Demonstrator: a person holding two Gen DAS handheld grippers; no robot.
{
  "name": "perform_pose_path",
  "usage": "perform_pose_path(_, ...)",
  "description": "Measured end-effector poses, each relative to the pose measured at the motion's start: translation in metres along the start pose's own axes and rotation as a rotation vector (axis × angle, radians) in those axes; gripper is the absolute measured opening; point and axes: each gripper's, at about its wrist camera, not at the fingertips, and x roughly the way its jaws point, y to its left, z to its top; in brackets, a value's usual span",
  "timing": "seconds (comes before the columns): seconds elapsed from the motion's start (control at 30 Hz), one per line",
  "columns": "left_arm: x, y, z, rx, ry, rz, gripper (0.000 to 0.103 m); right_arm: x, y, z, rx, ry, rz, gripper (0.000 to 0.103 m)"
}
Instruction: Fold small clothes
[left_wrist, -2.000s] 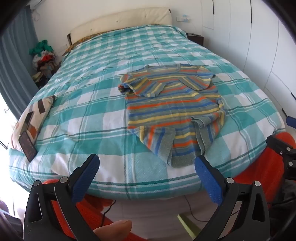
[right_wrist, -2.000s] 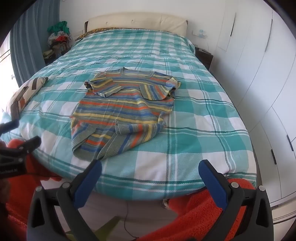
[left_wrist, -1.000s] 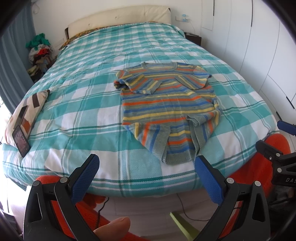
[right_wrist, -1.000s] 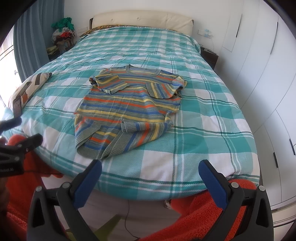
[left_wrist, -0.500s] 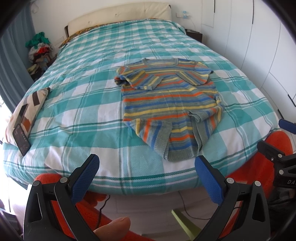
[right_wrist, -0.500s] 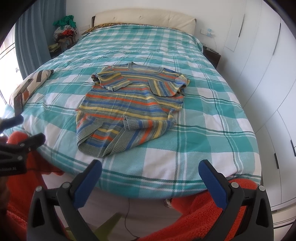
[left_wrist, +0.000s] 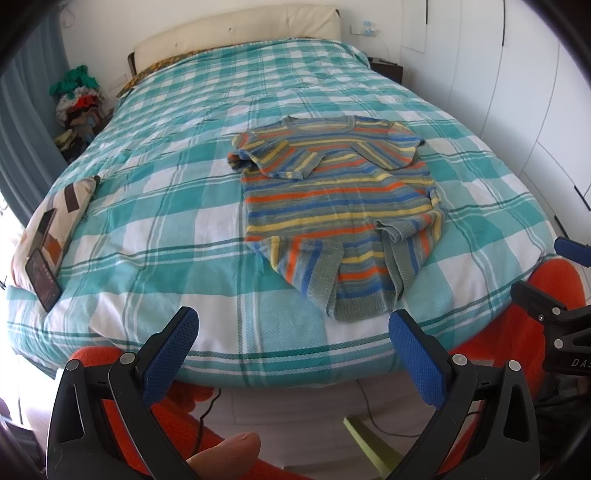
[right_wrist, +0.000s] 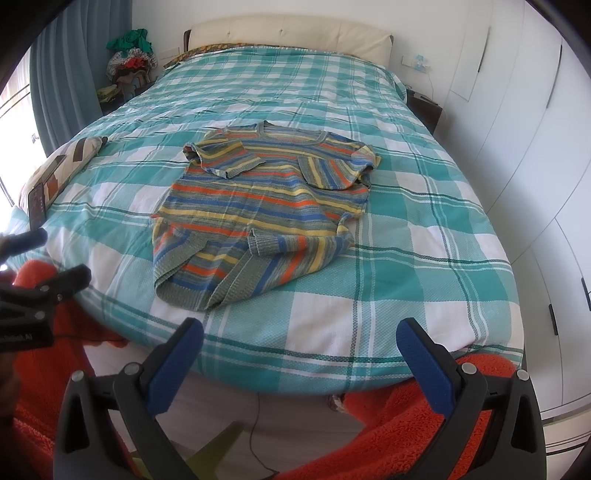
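While both sleeves are already folded in, the striped sweater (left_wrist: 340, 206) on the bed (left_wrist: 184, 206) is approached by the left gripper (left_wrist: 291, 343) and right gripper (right_wrist: 299, 347), both wide open and empty, and a grip on its rumpled hem is judged next.

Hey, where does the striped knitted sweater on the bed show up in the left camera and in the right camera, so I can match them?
Left wrist view: the striped knitted sweater lies right of centre on the teal checked bedspread.
Right wrist view: the sweater lies left of centre, hem toward the camera.
Shared landmark: the cream padded headboard at the bed's far end.
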Motion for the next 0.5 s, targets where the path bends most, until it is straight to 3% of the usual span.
perform_pose_path(0.5, -0.0001, -0.0008, 0.0001, 0.002, 0.000, 0.000, 0.103, 0.0009, 0.0006, -0.0007, -0.001, 0.003, 0.001, 0.103)
